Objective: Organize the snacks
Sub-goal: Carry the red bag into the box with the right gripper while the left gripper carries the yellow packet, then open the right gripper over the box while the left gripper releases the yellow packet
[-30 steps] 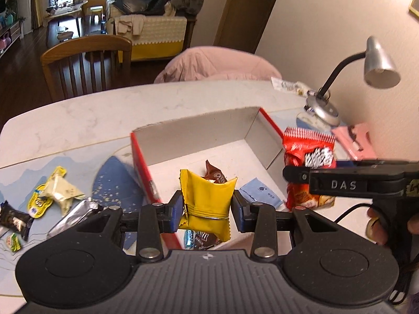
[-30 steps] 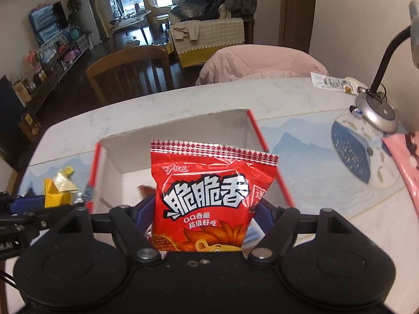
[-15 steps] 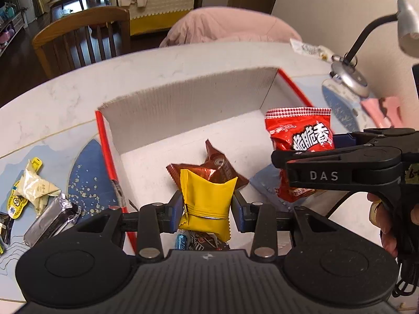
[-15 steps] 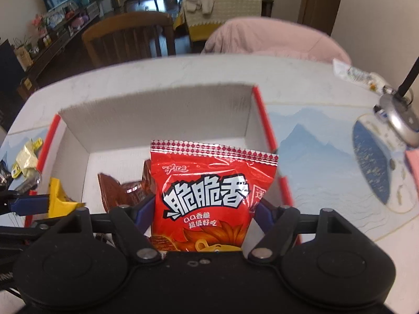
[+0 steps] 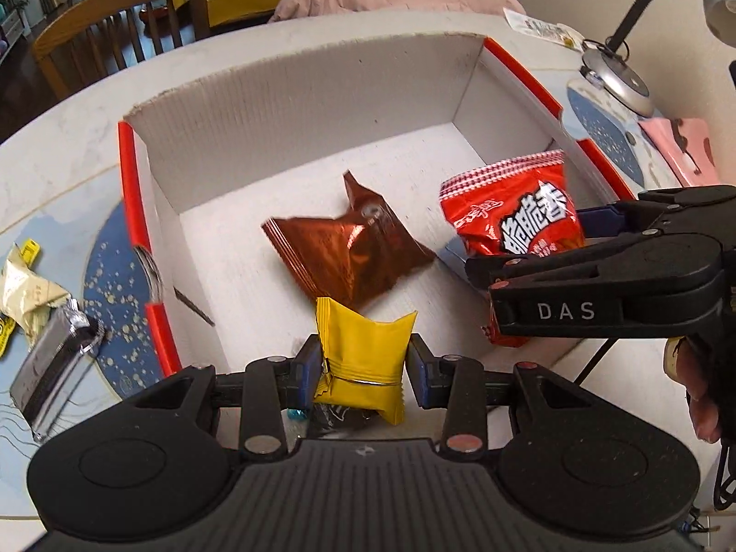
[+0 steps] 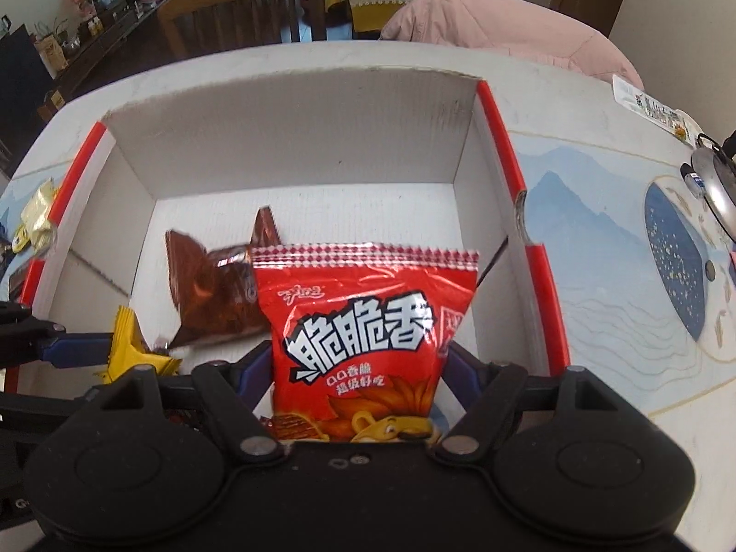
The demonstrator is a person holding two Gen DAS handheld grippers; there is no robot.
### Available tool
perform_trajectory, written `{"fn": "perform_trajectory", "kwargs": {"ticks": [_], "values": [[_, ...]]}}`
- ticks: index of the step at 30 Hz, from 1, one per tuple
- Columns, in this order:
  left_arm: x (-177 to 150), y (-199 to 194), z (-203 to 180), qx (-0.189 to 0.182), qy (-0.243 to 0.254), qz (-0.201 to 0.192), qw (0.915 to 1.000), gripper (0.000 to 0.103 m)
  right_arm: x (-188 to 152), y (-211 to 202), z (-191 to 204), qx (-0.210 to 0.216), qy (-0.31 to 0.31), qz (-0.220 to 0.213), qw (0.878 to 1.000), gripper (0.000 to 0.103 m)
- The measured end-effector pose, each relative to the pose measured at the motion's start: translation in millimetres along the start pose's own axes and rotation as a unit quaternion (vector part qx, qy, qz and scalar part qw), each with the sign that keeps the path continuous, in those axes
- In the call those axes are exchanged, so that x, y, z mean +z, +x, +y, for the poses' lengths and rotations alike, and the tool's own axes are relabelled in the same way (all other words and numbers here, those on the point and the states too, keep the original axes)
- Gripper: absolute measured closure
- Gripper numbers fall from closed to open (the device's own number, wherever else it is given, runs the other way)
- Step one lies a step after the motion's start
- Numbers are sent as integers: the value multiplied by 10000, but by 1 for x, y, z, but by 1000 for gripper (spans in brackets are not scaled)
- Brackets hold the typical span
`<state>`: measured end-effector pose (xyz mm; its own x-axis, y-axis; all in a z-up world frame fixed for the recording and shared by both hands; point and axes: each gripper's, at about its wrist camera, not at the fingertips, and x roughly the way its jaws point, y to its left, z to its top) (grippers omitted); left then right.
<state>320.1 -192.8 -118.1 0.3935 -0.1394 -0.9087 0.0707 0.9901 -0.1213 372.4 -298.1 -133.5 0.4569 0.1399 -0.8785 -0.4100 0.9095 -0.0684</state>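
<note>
Two packets are in my jaws, one per hand, both over the open cardboard box (image 5: 294,106).

Through the left wrist view, my left gripper (image 5: 364,368) pinches a small yellow packet (image 5: 363,359) at lower centre, jaws narrow and pressing its sides. A brown wrapper (image 5: 349,248) lies on the box floor mid-frame. At right, my right gripper (image 5: 543,248) carries the red snack bag (image 5: 510,225). Loose sweets, including a silver packet (image 5: 50,368), lie on the table (image 5: 55,152) at far left.

Through the right wrist view, the red snack bag fills the centre, clamped between widely spread jaws, above the box's right half.

I judge this the placing step: next, letting go of each packet so it drops inside the walls.

Pale marble-look tabletop, a blue patterned mat (image 6: 681,271) at right, a wooden chair (image 6: 239,14) and living room beyond.
</note>
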Motion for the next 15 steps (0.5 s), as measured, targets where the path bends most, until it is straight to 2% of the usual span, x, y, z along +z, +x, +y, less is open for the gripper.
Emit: {"fn": "perform_trajectory", "kwargs": {"ticks": [10,15], "values": [[3,3,0,91,28,46,9999,63,-1,1,9,-202,-95,30,9997,23],[2,-10,4,-46,-132,-165,9998,56,2,-15,5,-29,43,-177,9998,23]]}}
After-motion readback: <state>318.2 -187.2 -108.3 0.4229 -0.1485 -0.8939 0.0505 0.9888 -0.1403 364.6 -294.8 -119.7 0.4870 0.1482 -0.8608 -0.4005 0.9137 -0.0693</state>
